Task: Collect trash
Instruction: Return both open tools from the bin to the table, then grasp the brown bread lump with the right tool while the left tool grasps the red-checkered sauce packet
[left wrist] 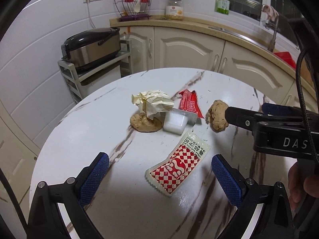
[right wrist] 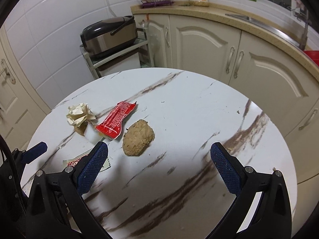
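Observation:
Trash lies on a round white marble table (left wrist: 95, 123). A red-checkered sauce packet (left wrist: 177, 165) lies flat between the fingers of my open left gripper (left wrist: 161, 173), untouched. Beyond it are crumpled paper (left wrist: 152, 102) resting on a brown lump (left wrist: 145, 123), a white plastic cup (left wrist: 175, 122), a red wrapper (left wrist: 190, 103) and a second brown lump (left wrist: 217, 117). My right gripper (right wrist: 159, 165) is open and hovers above the table (right wrist: 199, 109). The second brown lump (right wrist: 138, 140) is just ahead, left of centre. The red wrapper (right wrist: 115, 121), crumpled paper (right wrist: 79, 114) and cup (right wrist: 92, 134) lie further left.
A rice cooker (left wrist: 91, 47) sits on a grey shelf rack (left wrist: 75, 75) behind the table. Cream cabinets (left wrist: 189, 47) and a counter with a dish rack (left wrist: 132, 4), jars and a sink curve around the back and right. A hand (left wrist: 299, 183) holds the right gripper.

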Action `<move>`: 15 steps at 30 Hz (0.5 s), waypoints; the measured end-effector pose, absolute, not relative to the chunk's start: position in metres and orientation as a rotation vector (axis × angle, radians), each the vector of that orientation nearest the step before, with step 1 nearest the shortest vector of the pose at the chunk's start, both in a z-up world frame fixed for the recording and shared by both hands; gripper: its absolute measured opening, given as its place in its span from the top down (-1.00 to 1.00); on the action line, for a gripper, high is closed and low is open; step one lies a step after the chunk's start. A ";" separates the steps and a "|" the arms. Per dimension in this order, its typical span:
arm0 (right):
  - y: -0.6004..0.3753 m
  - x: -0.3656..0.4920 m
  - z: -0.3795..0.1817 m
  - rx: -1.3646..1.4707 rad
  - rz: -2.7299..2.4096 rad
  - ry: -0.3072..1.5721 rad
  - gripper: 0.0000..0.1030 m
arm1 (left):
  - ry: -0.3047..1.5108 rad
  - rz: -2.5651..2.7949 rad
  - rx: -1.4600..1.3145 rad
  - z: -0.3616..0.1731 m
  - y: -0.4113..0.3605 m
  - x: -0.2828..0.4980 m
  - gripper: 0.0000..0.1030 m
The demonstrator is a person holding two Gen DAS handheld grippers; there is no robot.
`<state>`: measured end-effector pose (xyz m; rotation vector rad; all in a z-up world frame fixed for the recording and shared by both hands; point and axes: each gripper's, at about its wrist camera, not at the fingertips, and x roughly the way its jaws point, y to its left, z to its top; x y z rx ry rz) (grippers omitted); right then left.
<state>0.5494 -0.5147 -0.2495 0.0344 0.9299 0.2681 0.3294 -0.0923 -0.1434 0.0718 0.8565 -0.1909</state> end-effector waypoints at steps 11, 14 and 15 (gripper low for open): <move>-0.499 0.572 -0.270 -0.015 0.306 0.976 -0.54 | 0.920 -0.259 0.113 -0.162 -0.110 0.373 -0.52; -0.490 0.569 -0.274 -0.053 0.312 0.974 -0.29 | 0.903 -0.281 0.109 -0.164 -0.108 0.378 -0.18; -0.489 0.568 -0.274 -0.057 0.316 0.969 -0.24 | 0.897 -0.295 0.103 -0.165 -0.108 0.381 0.03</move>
